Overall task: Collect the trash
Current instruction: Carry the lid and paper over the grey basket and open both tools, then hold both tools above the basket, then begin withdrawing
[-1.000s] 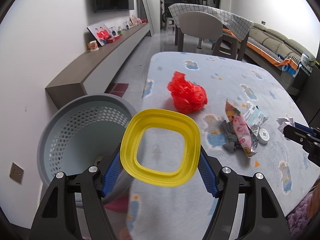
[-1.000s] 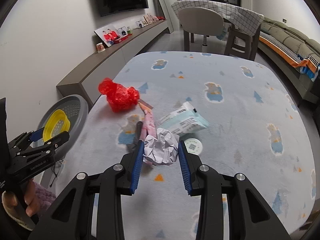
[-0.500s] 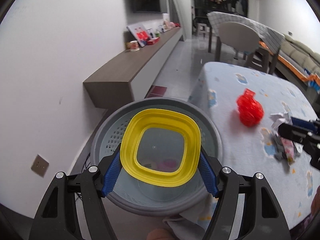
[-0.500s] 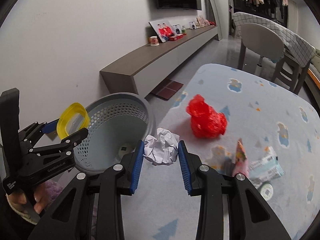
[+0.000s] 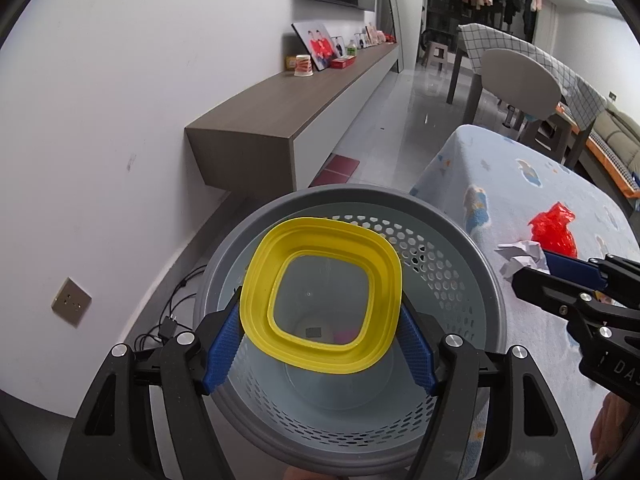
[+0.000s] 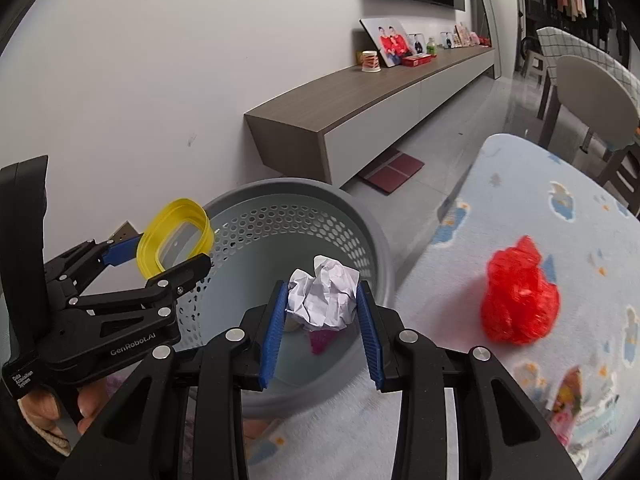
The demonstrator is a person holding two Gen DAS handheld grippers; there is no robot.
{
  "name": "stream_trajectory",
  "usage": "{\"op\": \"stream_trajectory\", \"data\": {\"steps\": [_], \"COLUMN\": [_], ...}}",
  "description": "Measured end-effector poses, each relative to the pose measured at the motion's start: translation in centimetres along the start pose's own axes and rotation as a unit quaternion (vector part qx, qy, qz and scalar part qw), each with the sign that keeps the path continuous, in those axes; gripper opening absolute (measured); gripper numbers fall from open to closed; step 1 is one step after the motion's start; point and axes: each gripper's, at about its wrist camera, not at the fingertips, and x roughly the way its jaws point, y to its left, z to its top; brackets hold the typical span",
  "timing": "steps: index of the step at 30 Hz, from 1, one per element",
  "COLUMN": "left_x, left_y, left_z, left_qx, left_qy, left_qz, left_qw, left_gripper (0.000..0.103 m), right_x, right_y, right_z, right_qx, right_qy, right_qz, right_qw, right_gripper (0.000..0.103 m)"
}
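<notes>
My left gripper (image 5: 320,332) is shut on a yellow square plastic lid (image 5: 320,296) and holds it over the mouth of the grey perforated trash basket (image 5: 472,264). It shows in the right wrist view too (image 6: 168,254). My right gripper (image 6: 322,312) is shut on a crumpled white paper ball (image 6: 322,298) above the basket's near rim (image 6: 372,236); the ball also shows in the left wrist view (image 5: 520,258). A crumpled red plastic bag (image 6: 518,300) lies on the table.
The basket stands on the floor beside the table with the light blue printed cloth (image 6: 560,208). Snack wrappers (image 6: 572,400) lie at the table's right. Some small trash lies at the basket's bottom (image 6: 320,340). A low wall shelf (image 5: 288,120) runs behind.
Both grippers have swung left from the table to the basket, carrying the lid and the paper ball. The basket's opening now sits under both.
</notes>
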Motion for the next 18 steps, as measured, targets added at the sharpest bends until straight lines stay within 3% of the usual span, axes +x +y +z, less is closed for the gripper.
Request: {"op": "stream_trajectory", "data": {"steps": [5,6,9,18], "left_x": [0.6,0.6,0.6,0.7], "left_y": [0.5,0.6,0.9,1.1], "left_z": [0.1,0.1,0.0,0.1], "left_qx": [-0.009,-0.009,-0.014,-0.019], "left_qy": [0.006,0.005,0.005,0.008], "left_qz": [0.009,0.011,0.008,0.016], "left_qw": [0.9999,0.9999,0.9999,0.9997], "left_gripper": [0.071,0.071,0.077,0.080], "right_x": [1.9,2.1,1.7,1.8], "right_y": [0.5,0.4,0.1,0.1], "right_z": [0.5,0.6,0.8,0.7], "right_qx": [-0.014,-0.014,-0.007,-0.005], "right_qy": [0.011,0.011,-0.012,-0.014], "right_qz": [0.005,0.007,0.012,0.000], "right_qw": [1.000,1.000,1.000,1.000], "right_gripper": [0.035,0.040,0.070,0.070]}}
